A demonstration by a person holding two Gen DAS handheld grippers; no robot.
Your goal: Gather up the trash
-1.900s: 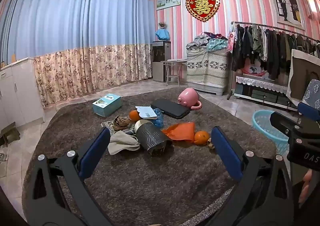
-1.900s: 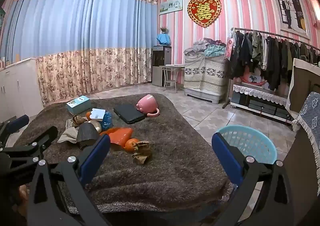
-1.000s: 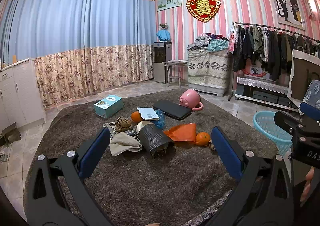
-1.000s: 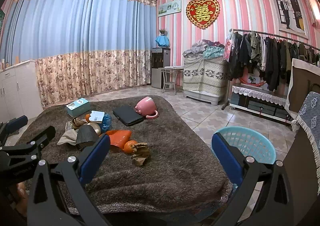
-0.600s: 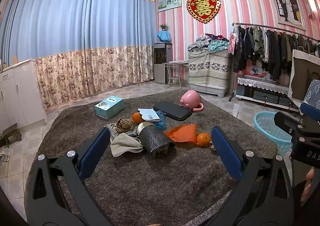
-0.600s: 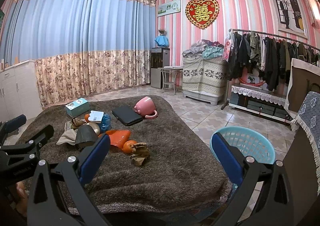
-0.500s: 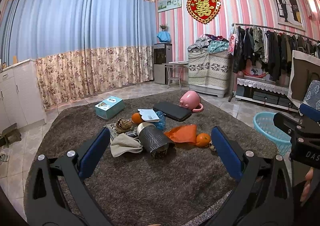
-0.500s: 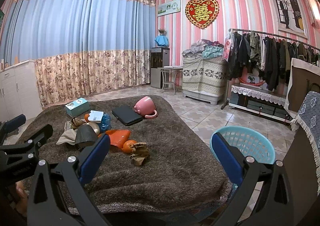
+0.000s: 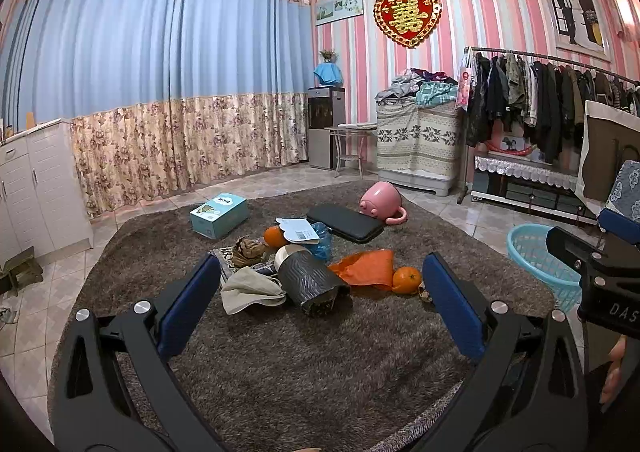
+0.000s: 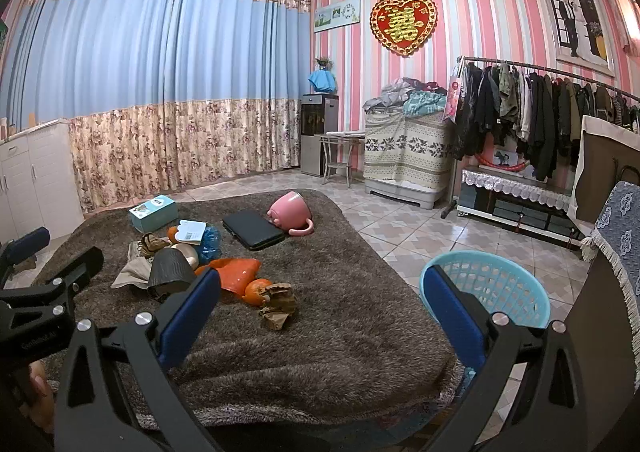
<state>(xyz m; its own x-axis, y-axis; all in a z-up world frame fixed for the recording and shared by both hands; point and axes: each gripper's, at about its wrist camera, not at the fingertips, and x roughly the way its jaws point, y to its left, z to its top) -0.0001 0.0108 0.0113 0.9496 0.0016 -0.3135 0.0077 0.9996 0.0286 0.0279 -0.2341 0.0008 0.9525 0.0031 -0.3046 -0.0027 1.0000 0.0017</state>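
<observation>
Litter lies heaped mid-rug: a beige rag (image 9: 250, 289), a dark ribbed roll (image 9: 310, 279), an orange plastic bag (image 9: 366, 268), an orange (image 9: 407, 280), a blue wrapper (image 9: 322, 242) and brown crumpled paper (image 10: 278, 304). A light-blue basket (image 10: 486, 294) stands on the tiles at the rug's right. My left gripper (image 9: 318, 306) hangs open just short of the heap, nothing between its fingers. My right gripper (image 10: 320, 316) is open too, above the rug's near edge, the basket behind its right finger.
A brown shaggy rug (image 9: 280, 356) covers the tiled floor. On it also lie a teal box (image 9: 219, 214), a black case (image 9: 346, 223) and a tipped pink mug (image 9: 380, 202). White cabinets (image 9: 36, 188) stand left; a clothes rack (image 9: 560, 108) and covered furniture line the right wall.
Both views have shifted only slightly; the heap sits a touch higher and farther in the left wrist view. Both grippers have stayed open and nothing on the rug has moved.
</observation>
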